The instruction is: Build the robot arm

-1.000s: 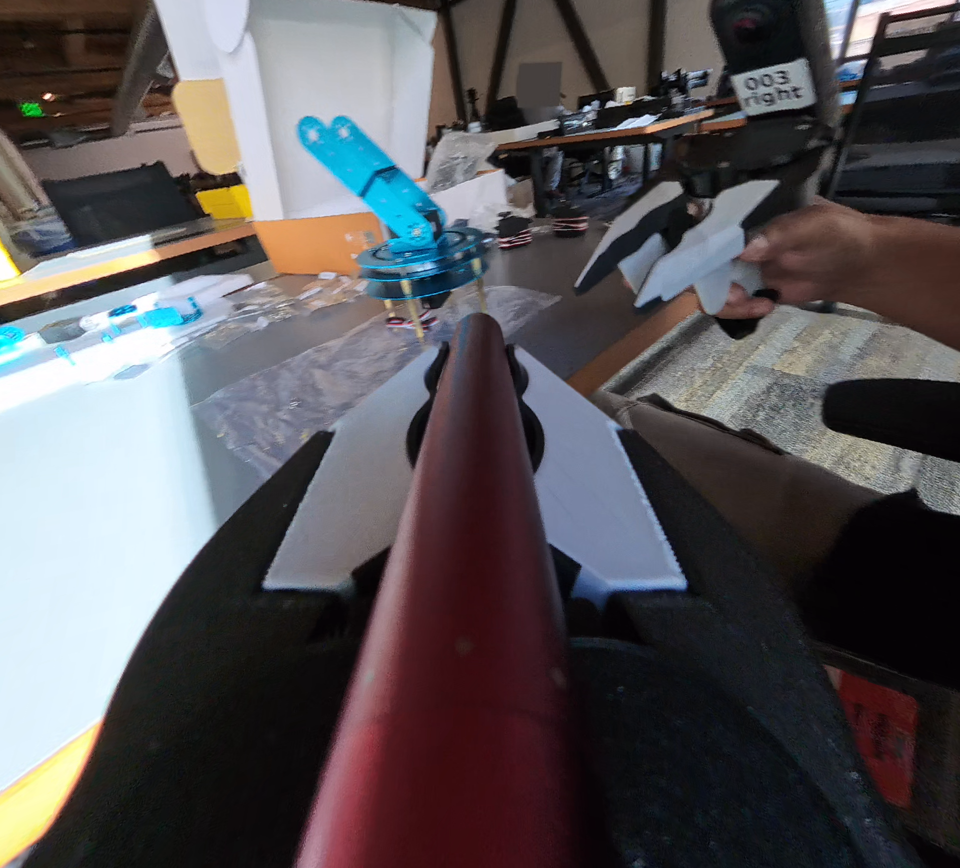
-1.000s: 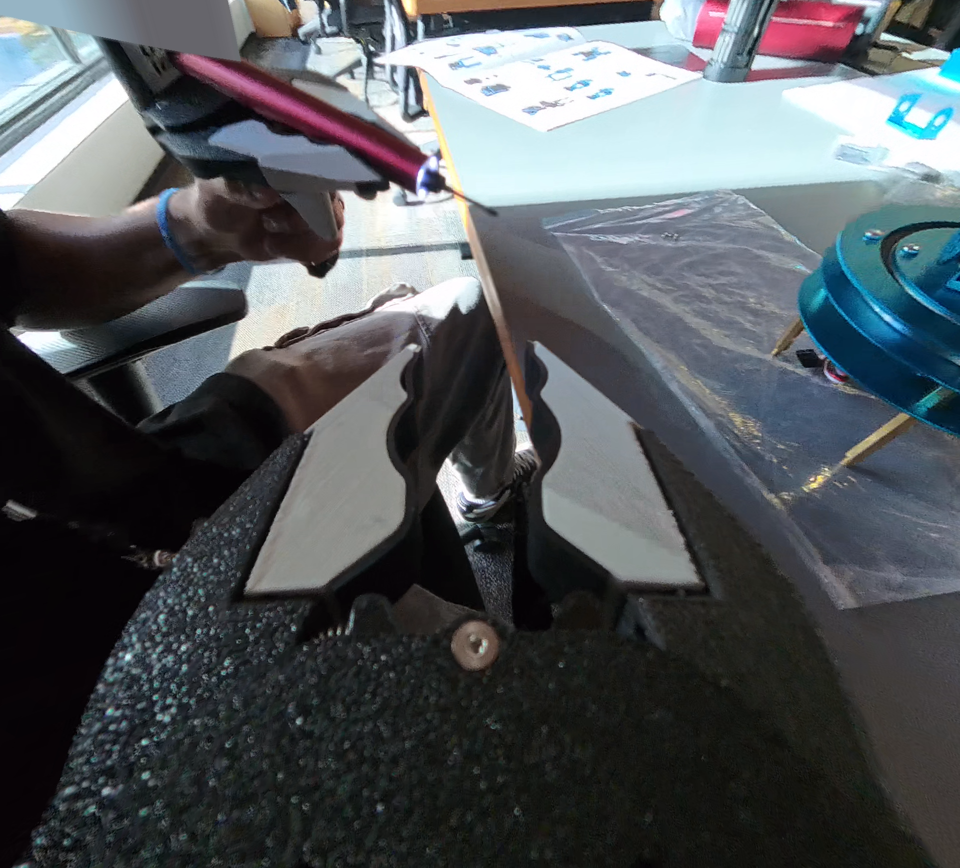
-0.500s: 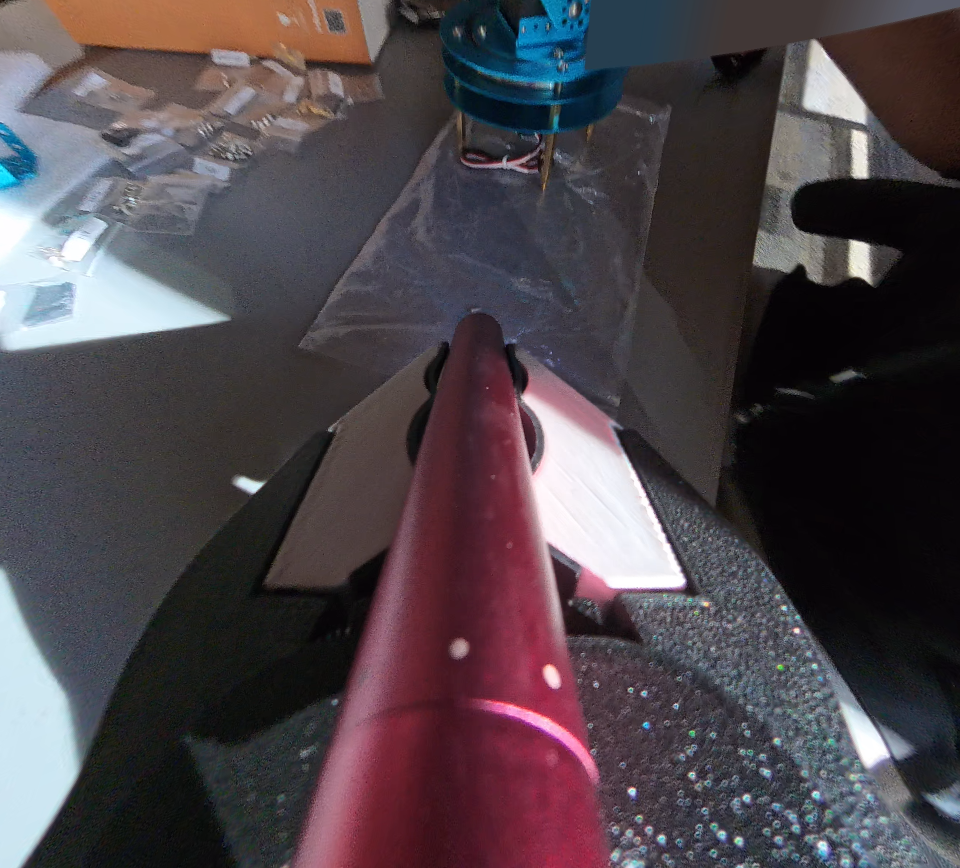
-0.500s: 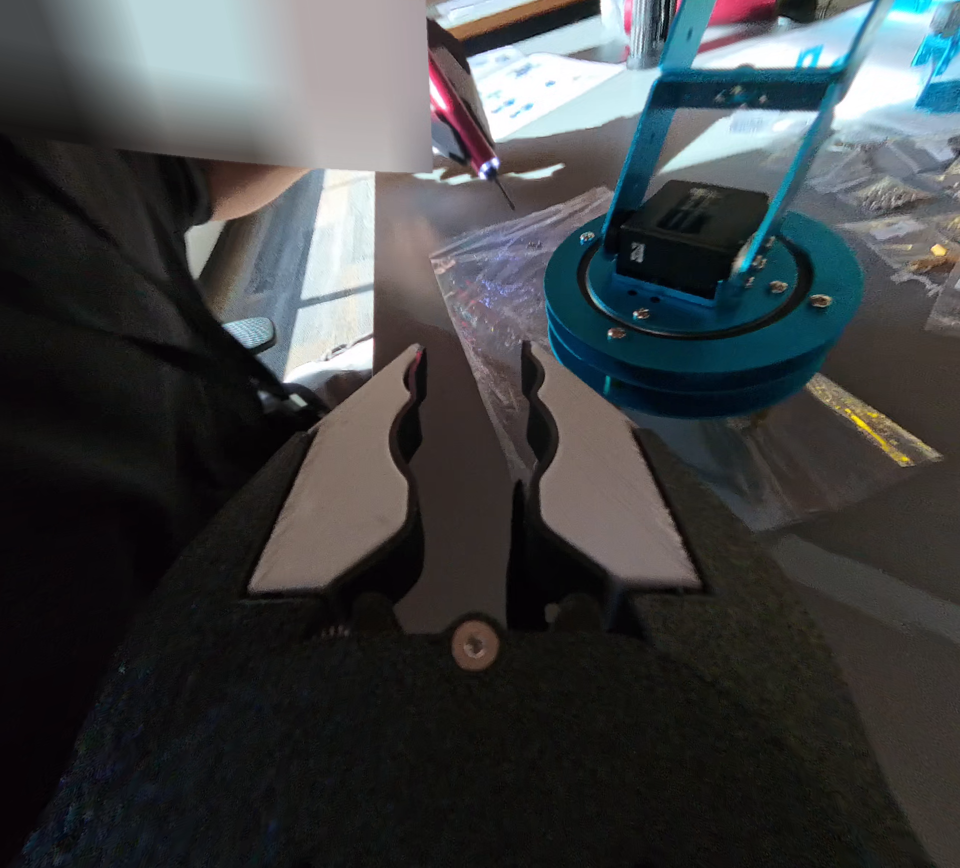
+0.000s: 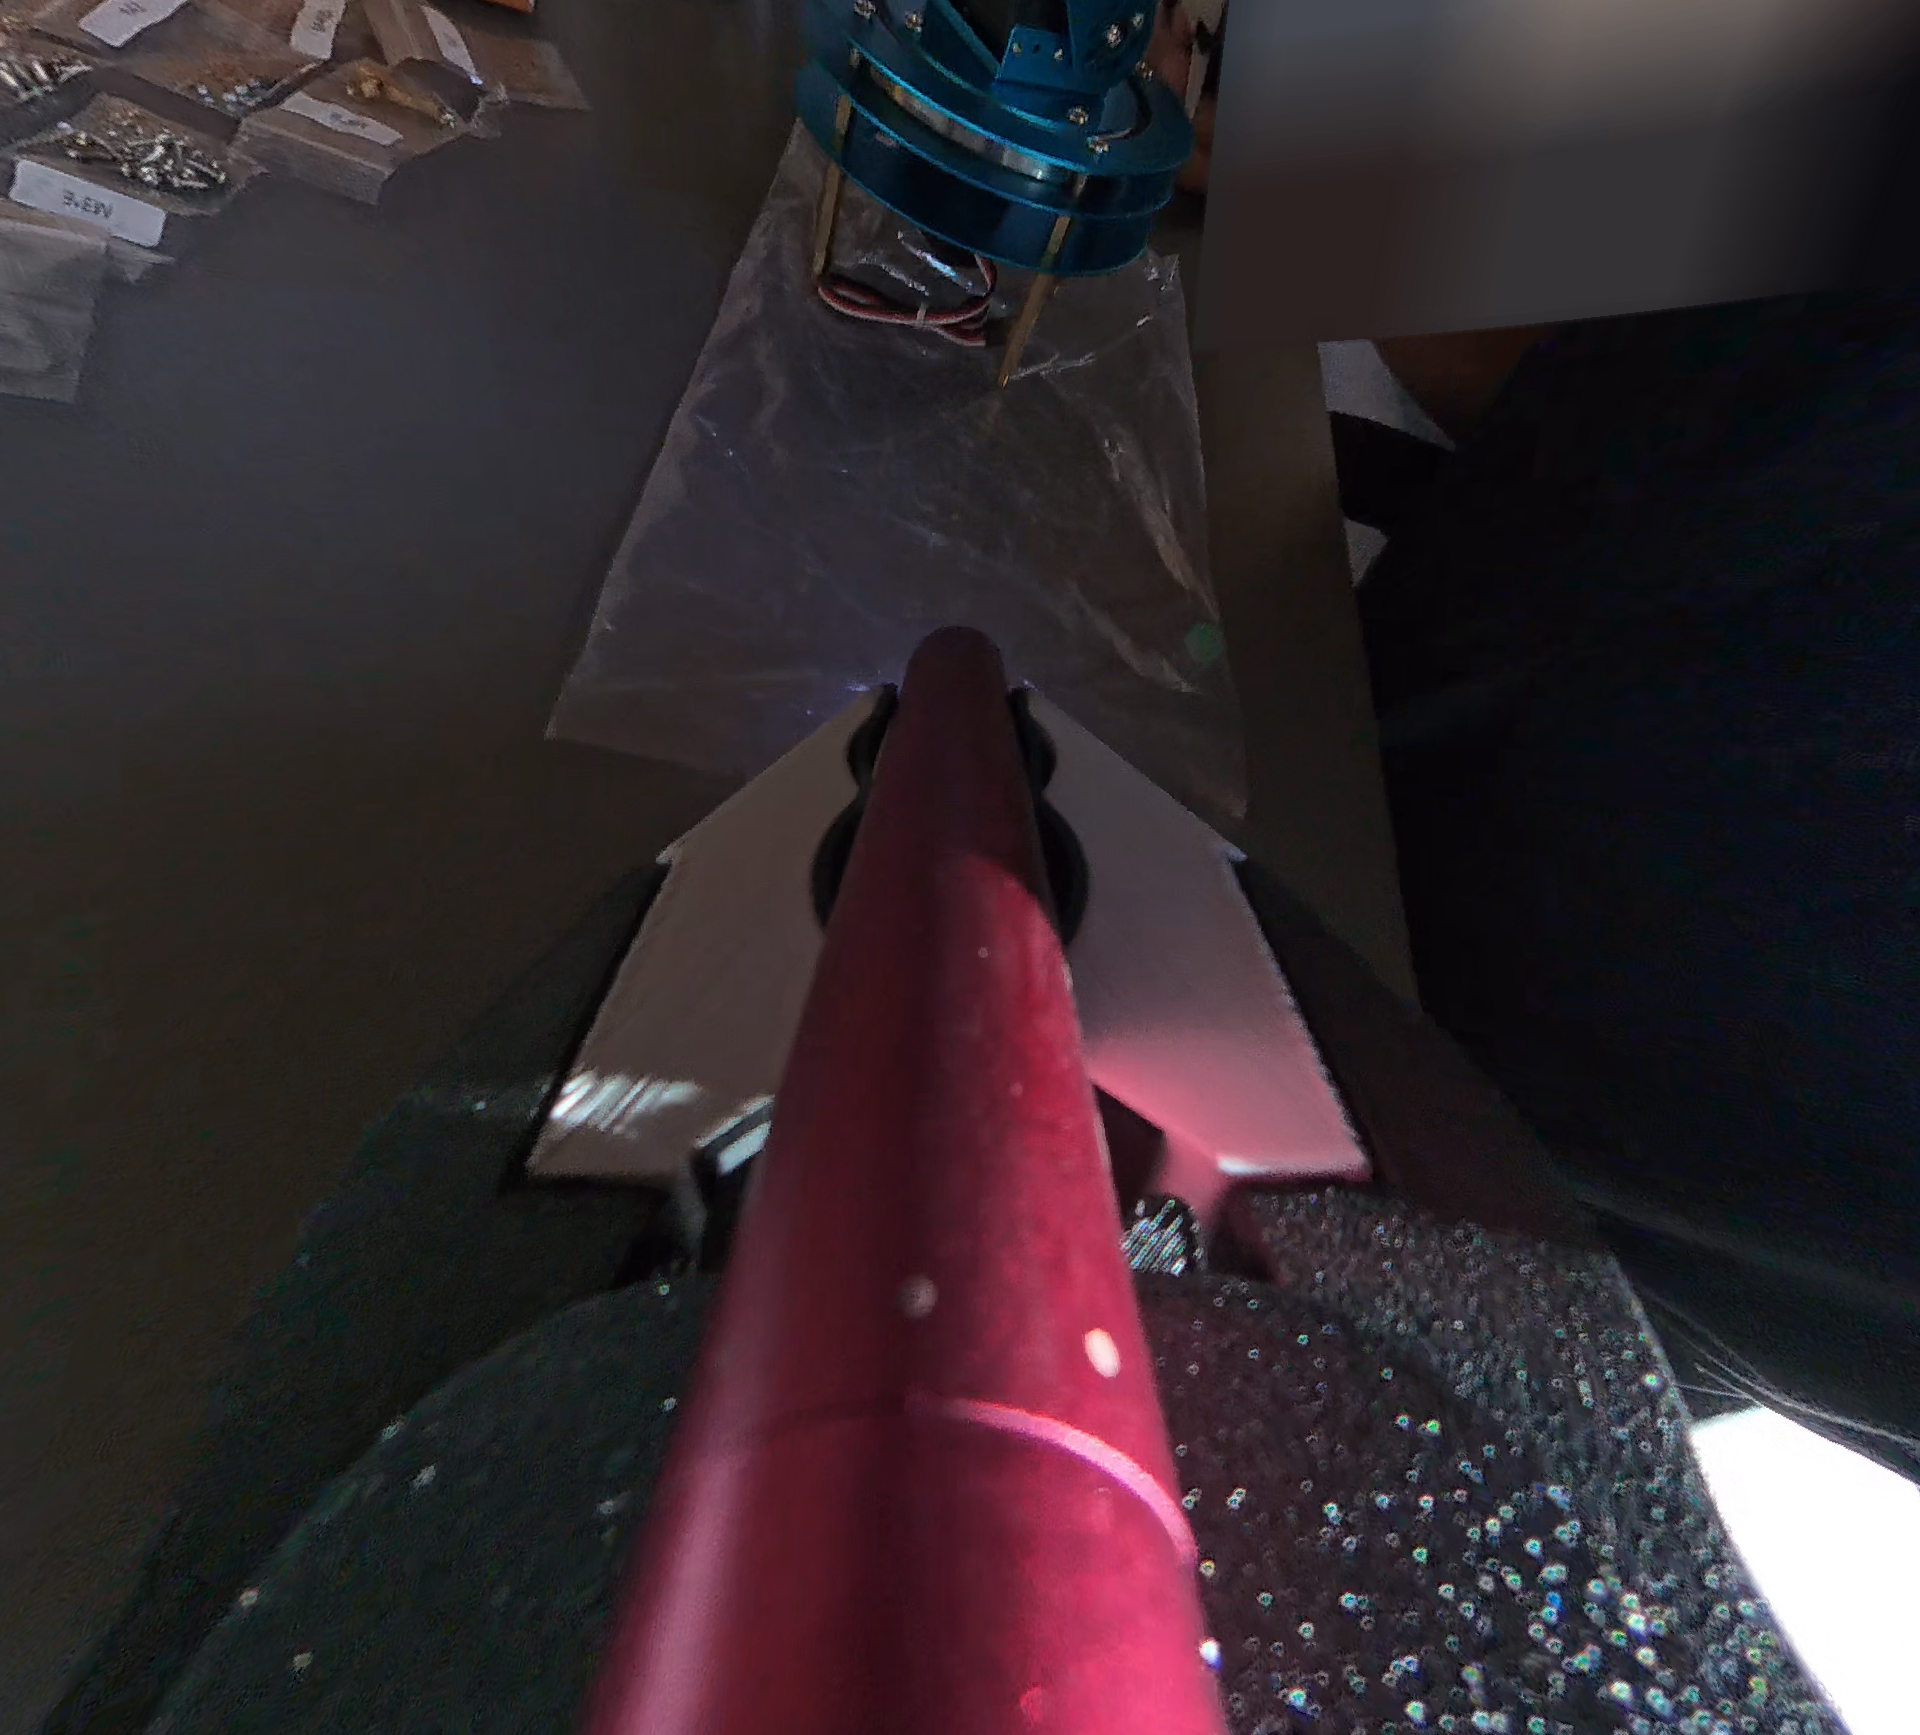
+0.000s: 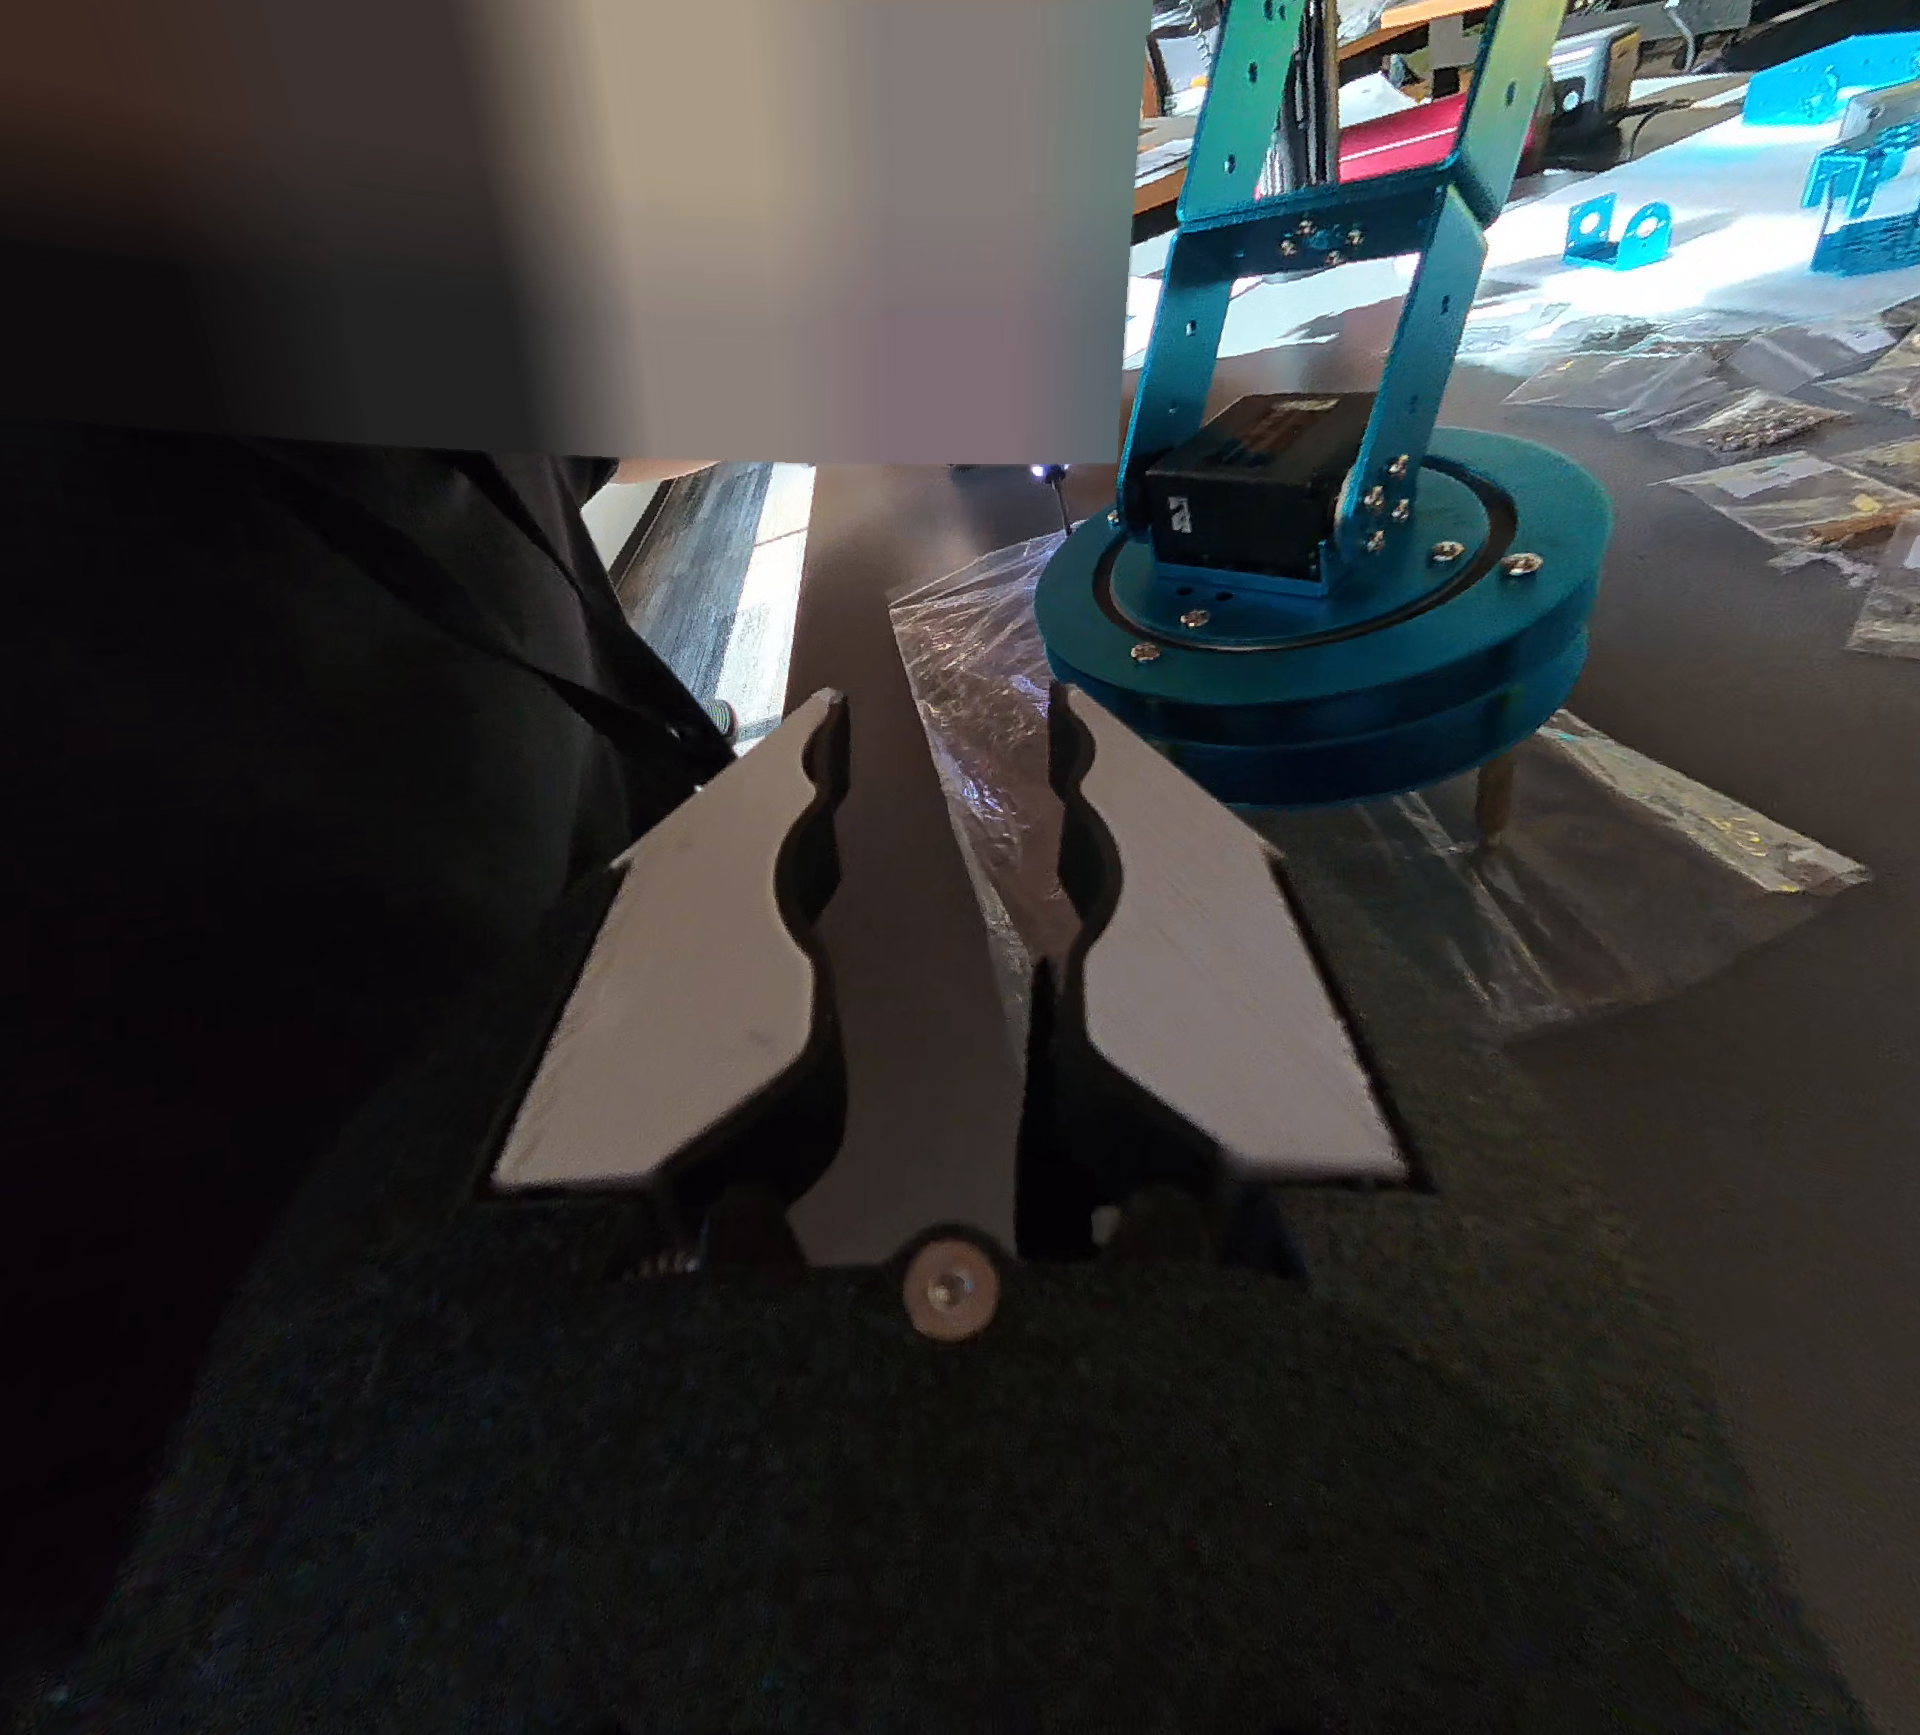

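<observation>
Left gripper [image 5: 951, 709] fingers clamp a red screwdriver [image 5: 935, 1166] above a plastic sheet [image 5: 914, 522]. Right gripper [image 6: 945, 719] fingers stand apart, empty; only its view shows the blue turntable's [image 6: 1320, 636] black servo [image 6: 1236, 490].

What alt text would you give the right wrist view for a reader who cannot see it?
The open, empty right gripper hovers over a dark table, just short of a blue round base on brass legs carrying a black servo and upright blue bracket, standing on clear plastic sheet.
</observation>
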